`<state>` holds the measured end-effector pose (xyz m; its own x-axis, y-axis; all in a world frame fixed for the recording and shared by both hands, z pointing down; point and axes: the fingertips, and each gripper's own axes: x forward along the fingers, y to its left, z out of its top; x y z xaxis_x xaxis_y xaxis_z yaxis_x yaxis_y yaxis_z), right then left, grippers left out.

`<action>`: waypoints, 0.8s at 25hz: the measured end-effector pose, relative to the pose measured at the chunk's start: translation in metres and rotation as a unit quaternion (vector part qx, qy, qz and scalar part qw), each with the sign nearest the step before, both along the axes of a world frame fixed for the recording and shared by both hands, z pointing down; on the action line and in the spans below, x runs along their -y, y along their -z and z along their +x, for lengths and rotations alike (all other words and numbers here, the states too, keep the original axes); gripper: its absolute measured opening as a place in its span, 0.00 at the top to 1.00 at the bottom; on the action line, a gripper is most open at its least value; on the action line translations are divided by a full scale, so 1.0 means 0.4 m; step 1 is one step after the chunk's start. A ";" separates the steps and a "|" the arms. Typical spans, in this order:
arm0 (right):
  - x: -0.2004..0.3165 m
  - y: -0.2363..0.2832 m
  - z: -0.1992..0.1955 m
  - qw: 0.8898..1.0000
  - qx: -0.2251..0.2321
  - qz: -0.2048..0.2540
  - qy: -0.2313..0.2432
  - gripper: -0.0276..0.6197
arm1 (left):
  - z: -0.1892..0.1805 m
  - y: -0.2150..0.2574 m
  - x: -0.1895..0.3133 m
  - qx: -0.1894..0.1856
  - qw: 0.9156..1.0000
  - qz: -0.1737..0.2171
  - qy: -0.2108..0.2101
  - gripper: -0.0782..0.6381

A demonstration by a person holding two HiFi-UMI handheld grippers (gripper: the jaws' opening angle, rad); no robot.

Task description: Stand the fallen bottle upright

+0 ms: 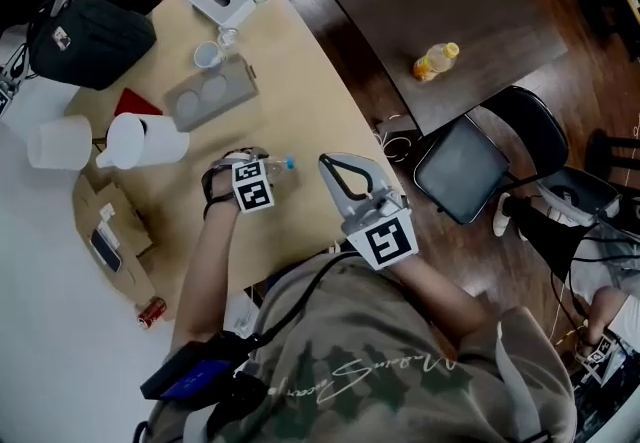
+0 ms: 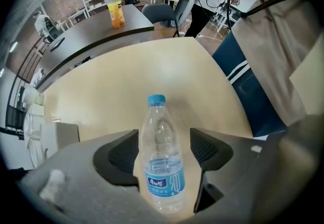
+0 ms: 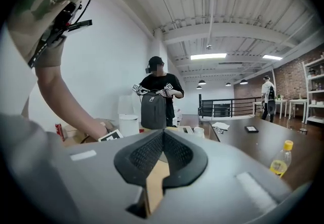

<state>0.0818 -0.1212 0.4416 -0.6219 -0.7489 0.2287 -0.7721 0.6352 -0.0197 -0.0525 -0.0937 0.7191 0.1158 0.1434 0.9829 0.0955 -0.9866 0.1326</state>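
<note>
A clear water bottle (image 2: 162, 162) with a blue cap lies on its side on the tan table (image 2: 167, 71), cap pointing away from the camera. My left gripper (image 2: 164, 151) points steeply down over it. Its jaws stand open with the bottle's body between the pads (image 2: 207, 149), not squeezed. In the head view only the bottle's cap end (image 1: 287, 164) shows past the left gripper (image 1: 255, 173), near the table's (image 1: 300, 81) near edge. My right gripper (image 1: 326, 163) hovers just right of it, held about level, jaws shut and empty (image 3: 163, 134).
A grey cup tray (image 1: 210, 91), white jug (image 1: 140, 139), black backpack (image 1: 90, 36), cardboard box (image 1: 105, 231) and red can (image 1: 152, 311) stand on the table's left. An orange drink bottle (image 1: 436, 61) stands on the dark table beyond. A black chair (image 1: 465, 169) is at the right.
</note>
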 end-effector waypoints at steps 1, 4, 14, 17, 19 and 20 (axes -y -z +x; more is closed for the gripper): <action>0.001 -0.003 0.006 1.000 -0.004 -0.002 -0.003 0.95 | -0.005 -0.012 0.000 0.008 1.000 -0.002 -0.008 0.43; -0.010 -0.014 0.004 1.000 -0.013 -0.011 0.003 0.95 | -0.015 -0.048 -0.001 0.028 0.999 -0.004 -0.030 0.43; -0.031 -0.040 -0.018 0.999 -0.003 -0.035 0.002 0.95 | -0.018 -0.113 -0.054 0.060 0.995 -0.054 -0.050 0.43; -0.021 -0.039 -0.024 1.000 -0.006 -0.030 0.005 0.95 | -0.015 -0.109 -0.054 0.048 0.997 -0.052 -0.042 0.43; -0.014 -0.036 -0.026 1.000 -0.008 -0.026 0.005 0.95 | -0.011 -0.109 -0.058 0.035 0.997 -0.050 -0.035 0.43; -0.010 -0.033 -0.026 1.000 -0.007 -0.024 0.004 0.95 | -0.009 -0.110 -0.058 0.026 0.998 -0.048 -0.030 0.43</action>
